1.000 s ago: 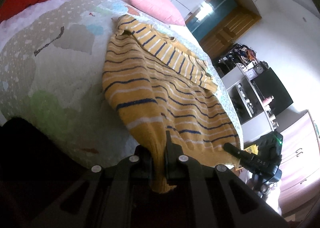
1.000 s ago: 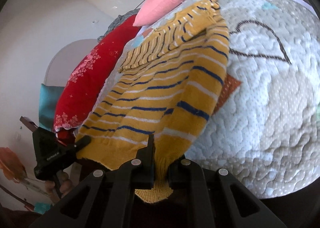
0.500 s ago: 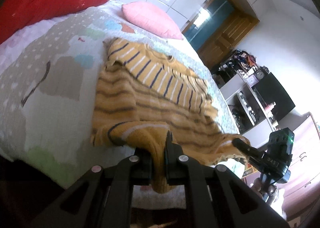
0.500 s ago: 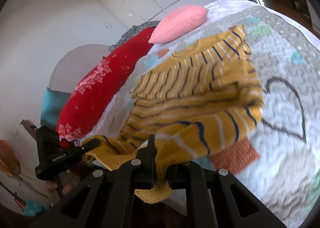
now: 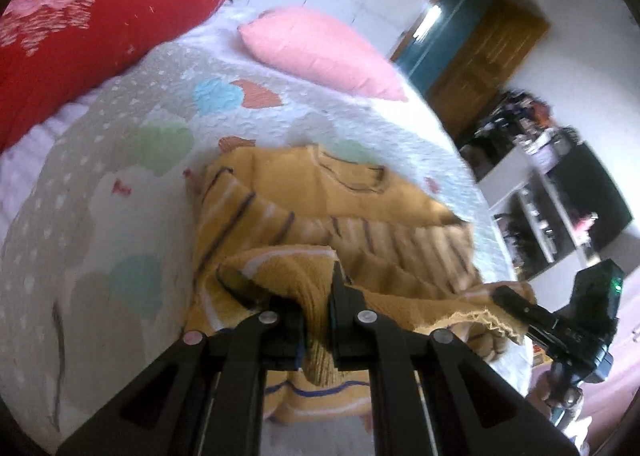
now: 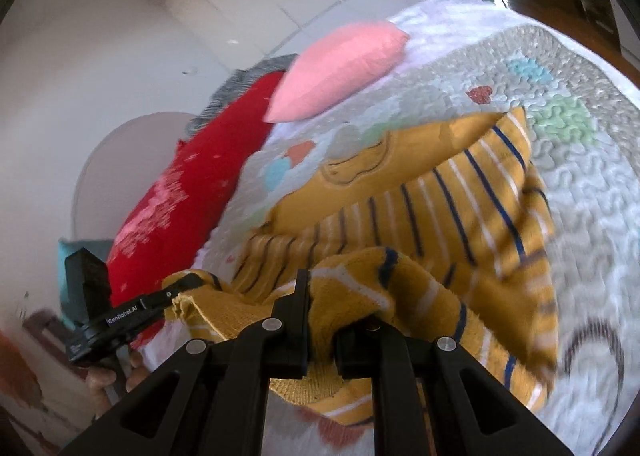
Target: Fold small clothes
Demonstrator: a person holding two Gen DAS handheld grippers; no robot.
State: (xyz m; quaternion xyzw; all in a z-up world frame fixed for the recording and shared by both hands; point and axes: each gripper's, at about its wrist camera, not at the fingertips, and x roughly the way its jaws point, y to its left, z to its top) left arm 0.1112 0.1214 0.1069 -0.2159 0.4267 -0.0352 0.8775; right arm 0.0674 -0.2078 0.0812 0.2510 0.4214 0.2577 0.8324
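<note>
Mustard knit with navy and white stripes, that is the jumper (image 5: pixel 360 223) in play, lying on the quilt (image 5: pixel 100 183) with its hem end lifted and doubling over toward the collar. Left gripper (image 5: pixel 318 312) is clenched on one corner of the hem, the cloth bunched tight between its jaws; right gripper (image 6: pixel 322 330) is clamped on the other corner, knit spilling over both fingers. The step in hand looks like the bottom-to-top fold, and doing it well means carrying both corners level and at one pace, so the hem edge stays straight between them instead of sagging as it does now in the middle. I'd aim to land the hem just short of the collar, square to the side edges, then lay it down flat before letting go, since this soft knit will slump and wrinkle if dropped from height. Now the views: the left camera shows the right gripper off at the right edge with the frayed hem stretched toward it, plus a shelf (image 5: pixel 540 211) and door (image 5: pixel 492 51) behind. The right camera shows the left gripper and fingers of the hand (image 6: pixel 104 380) under it. Both catch the pink pillow (image 6: pixel 340 67) and red cushion (image 6: pixel 176 207) beyond the collar.
</note>
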